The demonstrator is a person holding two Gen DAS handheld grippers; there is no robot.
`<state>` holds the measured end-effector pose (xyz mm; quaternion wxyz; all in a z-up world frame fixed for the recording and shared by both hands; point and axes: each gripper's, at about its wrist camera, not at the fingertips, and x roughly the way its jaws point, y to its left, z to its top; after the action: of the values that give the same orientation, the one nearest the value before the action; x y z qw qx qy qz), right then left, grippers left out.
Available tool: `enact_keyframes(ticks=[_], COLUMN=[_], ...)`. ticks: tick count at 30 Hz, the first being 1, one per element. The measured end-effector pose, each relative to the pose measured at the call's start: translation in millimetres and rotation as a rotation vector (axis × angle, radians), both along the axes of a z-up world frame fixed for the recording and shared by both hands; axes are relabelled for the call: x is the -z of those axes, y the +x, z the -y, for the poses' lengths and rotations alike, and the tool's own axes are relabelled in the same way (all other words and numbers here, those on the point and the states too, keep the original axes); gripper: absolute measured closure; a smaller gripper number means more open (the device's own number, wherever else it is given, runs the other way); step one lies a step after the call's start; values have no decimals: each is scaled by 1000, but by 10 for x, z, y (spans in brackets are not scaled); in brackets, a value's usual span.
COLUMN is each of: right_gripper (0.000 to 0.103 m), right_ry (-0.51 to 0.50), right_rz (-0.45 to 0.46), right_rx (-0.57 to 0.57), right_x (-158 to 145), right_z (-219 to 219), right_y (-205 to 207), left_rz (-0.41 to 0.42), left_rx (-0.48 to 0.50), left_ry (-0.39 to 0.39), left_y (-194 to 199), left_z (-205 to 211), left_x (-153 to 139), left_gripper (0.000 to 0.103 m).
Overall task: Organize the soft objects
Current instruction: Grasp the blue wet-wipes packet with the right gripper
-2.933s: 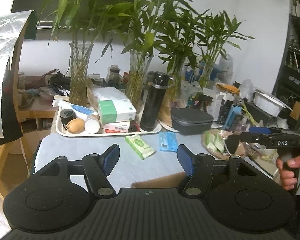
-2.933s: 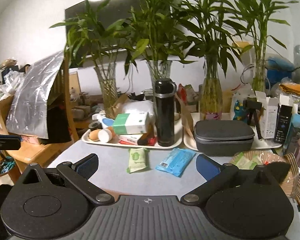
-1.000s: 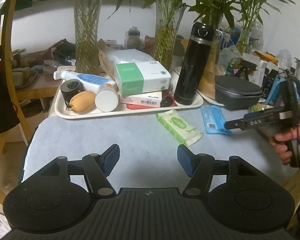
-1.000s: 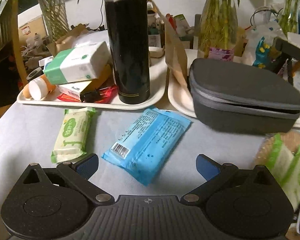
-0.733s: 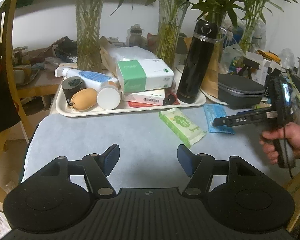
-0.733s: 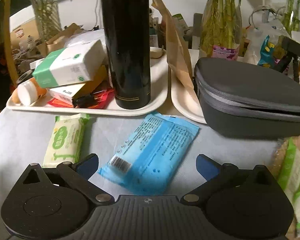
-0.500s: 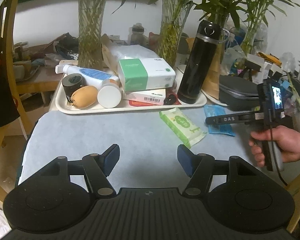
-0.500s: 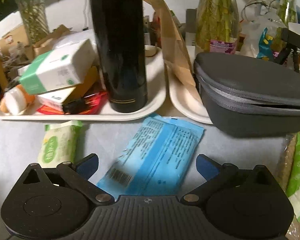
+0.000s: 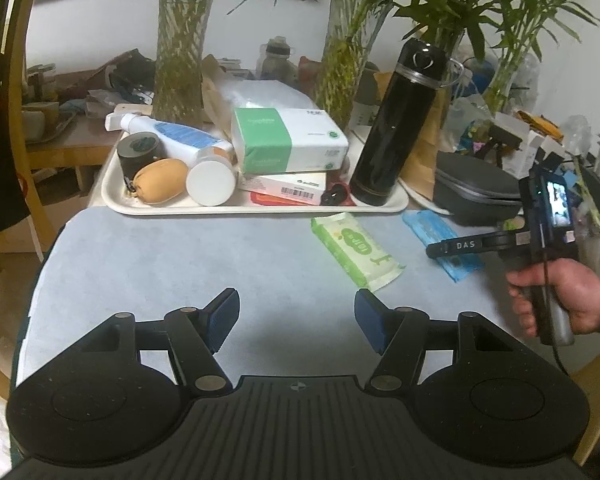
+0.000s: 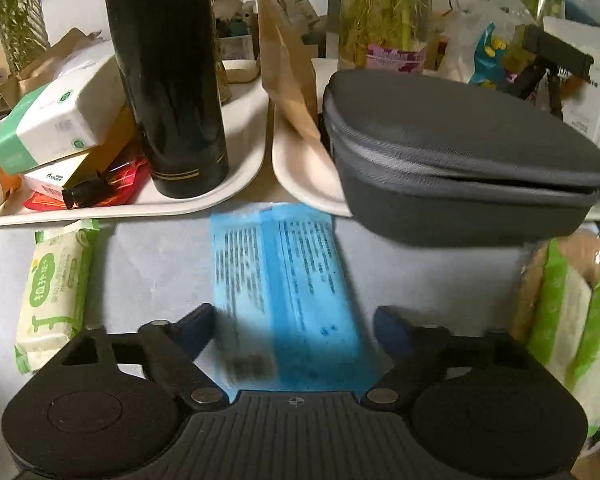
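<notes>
A wipes pack (image 10: pixel 284 292) lay on the table (image 9: pixel 180 256), another pack (image 10: pixel 54 288) to its left; behind them stood a tray (image 10: pixel 204 200) bearing the flask (image 10: pixel 168 80), a zipped case (image 10: pixel 460 156) to its right.

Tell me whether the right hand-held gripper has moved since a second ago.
Yes. The right hand-held gripper has come down toward the black flask and now straddles the blue pack, jaws closing, not yet gripping.

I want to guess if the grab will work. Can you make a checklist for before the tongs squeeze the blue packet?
1. Blue packet between the right tongs, whose jaws have just been closing: ok.
2. Pads pressing the packet: not ok yet.
3. Packet lying flat on the table: ok.
4. Clear of the grey case: ok.
5. Green packet out of the way: ok.
6. Left tongs empty: ok.
</notes>
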<state>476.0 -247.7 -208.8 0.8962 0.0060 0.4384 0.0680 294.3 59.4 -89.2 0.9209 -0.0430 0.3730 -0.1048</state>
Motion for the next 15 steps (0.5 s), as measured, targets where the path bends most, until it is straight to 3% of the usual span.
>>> enact_keyframes(ticks=[4, 7, 15], right_gripper=[16, 30, 38], right_ry=[3, 6, -7], right_rz=[58, 62, 32], right_rx=[-27, -63, -151], right_x=[59, 16, -68], right_z=[29, -11, -121], right_y=[-26, -19, -74], left_rz=[-5, -15, -29], left_rx=[-17, -31, -49], left_ry=[6, 4, -21], left_y=[10, 30, 81], left_z=[-16, -48, -51], left_x=[20, 40, 56], left_gripper=[40, 40, 40])
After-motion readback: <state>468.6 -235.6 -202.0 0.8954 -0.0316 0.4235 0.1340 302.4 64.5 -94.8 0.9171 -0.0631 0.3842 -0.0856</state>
